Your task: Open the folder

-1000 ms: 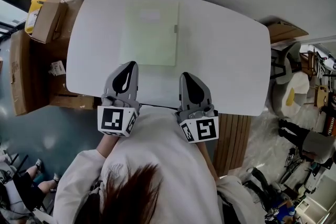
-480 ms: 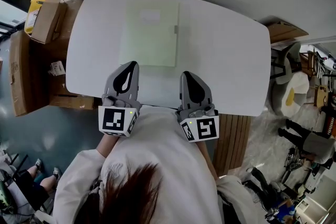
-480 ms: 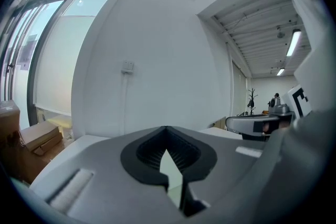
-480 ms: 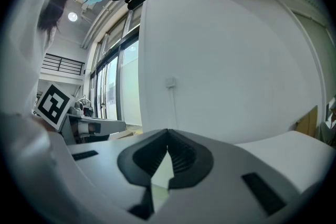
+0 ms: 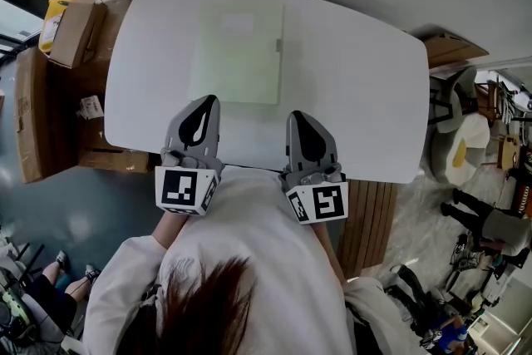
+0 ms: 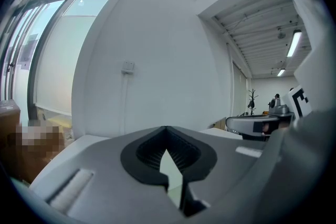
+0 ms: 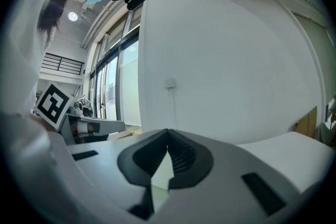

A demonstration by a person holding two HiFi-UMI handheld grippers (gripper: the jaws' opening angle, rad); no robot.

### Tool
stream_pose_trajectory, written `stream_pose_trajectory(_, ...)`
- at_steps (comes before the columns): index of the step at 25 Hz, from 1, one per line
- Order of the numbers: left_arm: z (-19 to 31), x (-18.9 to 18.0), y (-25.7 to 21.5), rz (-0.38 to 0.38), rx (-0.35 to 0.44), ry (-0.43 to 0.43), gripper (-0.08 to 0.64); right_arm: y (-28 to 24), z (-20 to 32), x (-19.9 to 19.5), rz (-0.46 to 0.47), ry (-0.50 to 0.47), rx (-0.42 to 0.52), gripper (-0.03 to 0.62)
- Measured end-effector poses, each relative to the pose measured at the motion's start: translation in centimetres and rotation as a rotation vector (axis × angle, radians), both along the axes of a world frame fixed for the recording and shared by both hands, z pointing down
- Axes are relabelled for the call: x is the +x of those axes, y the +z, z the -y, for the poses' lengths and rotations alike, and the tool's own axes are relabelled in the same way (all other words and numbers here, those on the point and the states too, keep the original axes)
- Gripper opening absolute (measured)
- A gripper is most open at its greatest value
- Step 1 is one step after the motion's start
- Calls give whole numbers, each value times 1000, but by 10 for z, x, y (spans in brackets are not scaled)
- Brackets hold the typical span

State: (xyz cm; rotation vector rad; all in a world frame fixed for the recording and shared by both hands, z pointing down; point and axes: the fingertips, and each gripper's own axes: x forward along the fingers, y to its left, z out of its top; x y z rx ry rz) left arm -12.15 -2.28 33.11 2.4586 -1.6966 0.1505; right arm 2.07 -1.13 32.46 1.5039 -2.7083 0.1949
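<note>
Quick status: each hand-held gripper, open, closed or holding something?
Left hand-held gripper: closed, holding nothing.
Right hand-held gripper: closed, holding nothing.

The folder point(image 5: 237, 54) is laid on the table point(image 5: 357, 87), toward 12 o'clock; the left gripper point(image 5: 207, 103) is held at its 7 o'clock edge, the right gripper point(image 5: 298, 116) at 5 o'clock, both apart from the folder; a cardboard box point(image 5: 73, 31) is placed beside the table at 10 o'clock.

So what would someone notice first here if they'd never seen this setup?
Probably the pale green folder lying closed and flat in the middle of the white table. Next, the left gripper and right gripper side by side at the table's near edge, jaws together, holding nothing. Cardboard boxes stand beside the table's left end.
</note>
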Motion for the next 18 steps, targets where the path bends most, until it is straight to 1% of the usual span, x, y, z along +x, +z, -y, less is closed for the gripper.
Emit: stream_pose_trajectory(18, 1, -3, -1, -2, 2, -16, 8, 1, 0, -1, 3, -4, -2, 8)
